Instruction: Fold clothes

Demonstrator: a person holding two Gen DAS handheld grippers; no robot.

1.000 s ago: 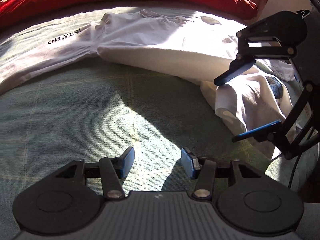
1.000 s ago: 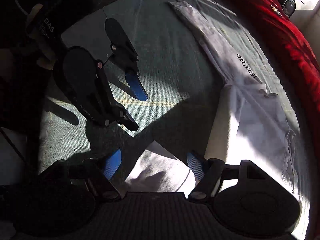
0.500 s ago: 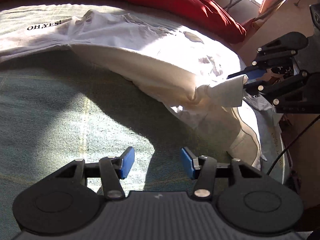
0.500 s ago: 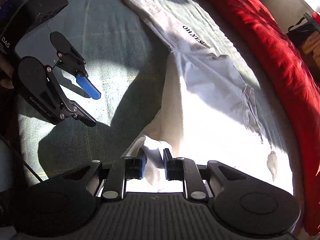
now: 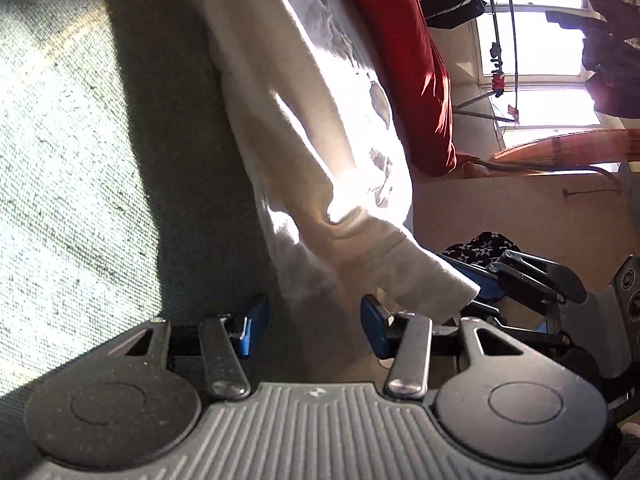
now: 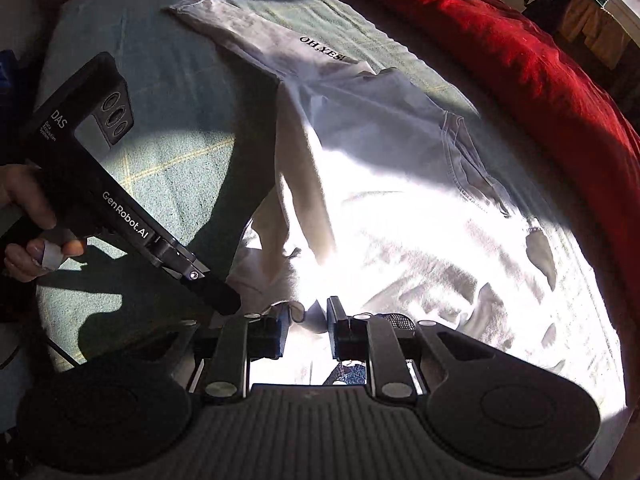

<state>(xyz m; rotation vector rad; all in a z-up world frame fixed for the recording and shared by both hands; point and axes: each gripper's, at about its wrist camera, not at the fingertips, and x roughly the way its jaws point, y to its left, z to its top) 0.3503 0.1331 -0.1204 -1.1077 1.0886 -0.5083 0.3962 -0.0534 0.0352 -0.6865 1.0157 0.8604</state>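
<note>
White cotton garment (image 6: 400, 208) printed "OH,YES!" lies spread on the green bedcover (image 6: 168, 92), sunlit, with a red blanket (image 6: 520, 60) along its far edge. At its near corner the right gripper (image 6: 306, 322) pinches a bunched fold between its blue pads. Just beside that corner, the left gripper (image 5: 312, 326) stands spread wide over the cloth's edge, grasping nothing, held by a hand (image 6: 24, 220).

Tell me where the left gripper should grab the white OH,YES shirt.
Probably the long folded edge of the white shirt, just ahead of the open left gripper, coming from the green bedcover side. That edge lies thick and free along the bedcover, while the right gripper pinches the bunched end.
</note>
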